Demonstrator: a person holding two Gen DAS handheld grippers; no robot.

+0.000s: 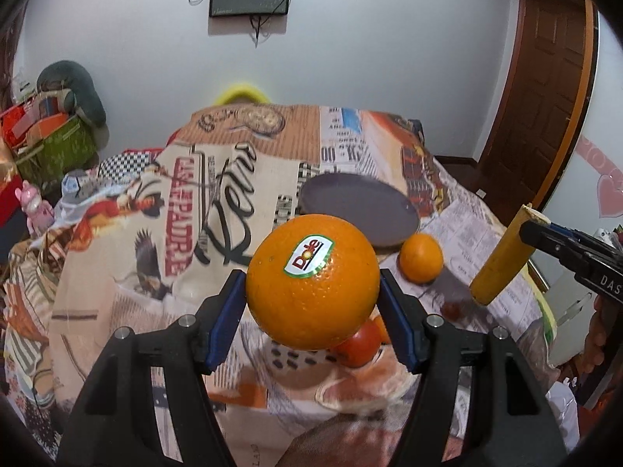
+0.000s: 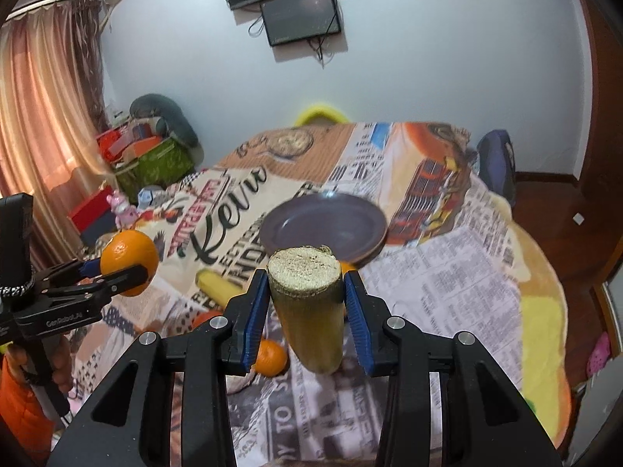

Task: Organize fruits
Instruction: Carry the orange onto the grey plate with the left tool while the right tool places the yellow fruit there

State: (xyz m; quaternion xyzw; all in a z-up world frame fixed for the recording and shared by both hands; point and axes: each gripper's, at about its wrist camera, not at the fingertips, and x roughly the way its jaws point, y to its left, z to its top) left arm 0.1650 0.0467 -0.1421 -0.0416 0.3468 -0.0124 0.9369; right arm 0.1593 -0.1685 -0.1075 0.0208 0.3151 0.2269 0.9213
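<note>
Above the newsprint-patterned tablecloth (image 2: 447, 272), the left gripper (image 1: 312, 292) clamps a round stickered orange (image 1: 312, 286) and the right gripper (image 2: 306, 303) pinches a yellow-green cut stalk piece (image 2: 307, 311), either liable to slip and roll off the cloth's near edge.

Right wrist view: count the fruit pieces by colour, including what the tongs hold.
Orange: 3, the held orange in the left tongs, the near orange, the half-hidden orange
Reddish: 1, the reddish fruit
Yellow: 2, the held stalk in the right tongs, the lying piece
Total: 6
</note>
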